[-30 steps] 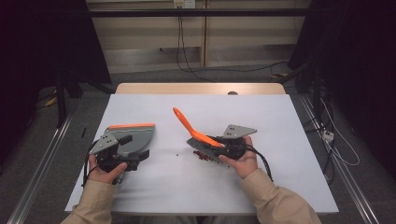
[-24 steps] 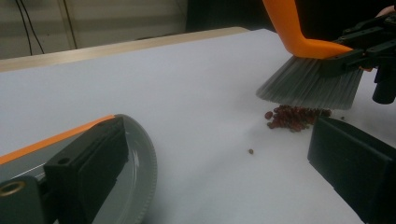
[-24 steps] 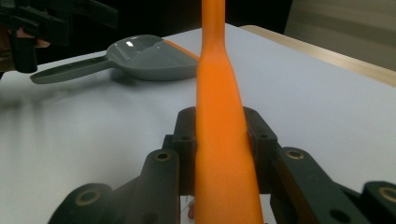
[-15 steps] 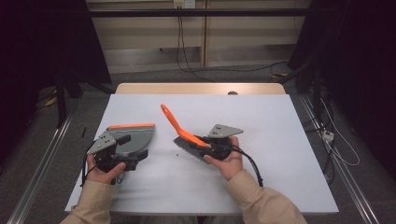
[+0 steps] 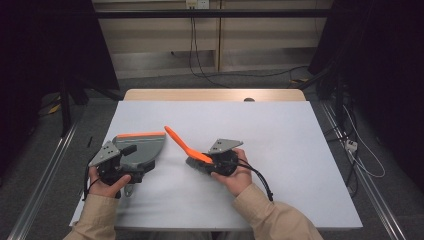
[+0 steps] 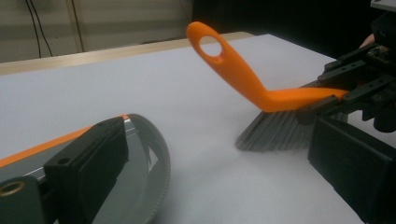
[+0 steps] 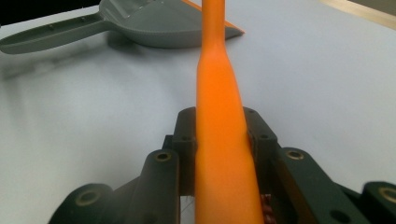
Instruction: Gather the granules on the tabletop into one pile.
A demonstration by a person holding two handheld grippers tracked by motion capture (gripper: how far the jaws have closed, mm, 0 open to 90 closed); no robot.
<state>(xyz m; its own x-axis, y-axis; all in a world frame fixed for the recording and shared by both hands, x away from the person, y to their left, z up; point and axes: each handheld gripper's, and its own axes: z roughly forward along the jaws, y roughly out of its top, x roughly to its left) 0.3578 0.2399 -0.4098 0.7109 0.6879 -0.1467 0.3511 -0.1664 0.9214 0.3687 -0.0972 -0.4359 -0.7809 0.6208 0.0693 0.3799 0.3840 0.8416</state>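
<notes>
An orange hand brush (image 5: 180,142) with grey bristles (image 6: 275,130) sits clamped by its handle (image 7: 217,93) in my right gripper (image 5: 202,161), shut on it; the bristles touch the white table. Its looped handle end tilts up toward a grey dustpan (image 5: 145,147) with an orange lip, lying flat at the left. My left gripper (image 5: 134,164) lies at the dustpan with its jaws wide. One jaw rests over the pan (image 6: 140,154), the other stands apart across bare table. The dustpan's handle (image 7: 46,37) runs back toward that hand.
The white table (image 5: 300,150) has free room on its right half and toward its wooden far edge (image 5: 215,95). Beyond lie a dark floor, cables (image 5: 360,155) and metal rails on both sides.
My right gripper has carried the brush leftward across the table, closer to the dustpan's mouth. The left gripper and the dustpan have stayed put.
</notes>
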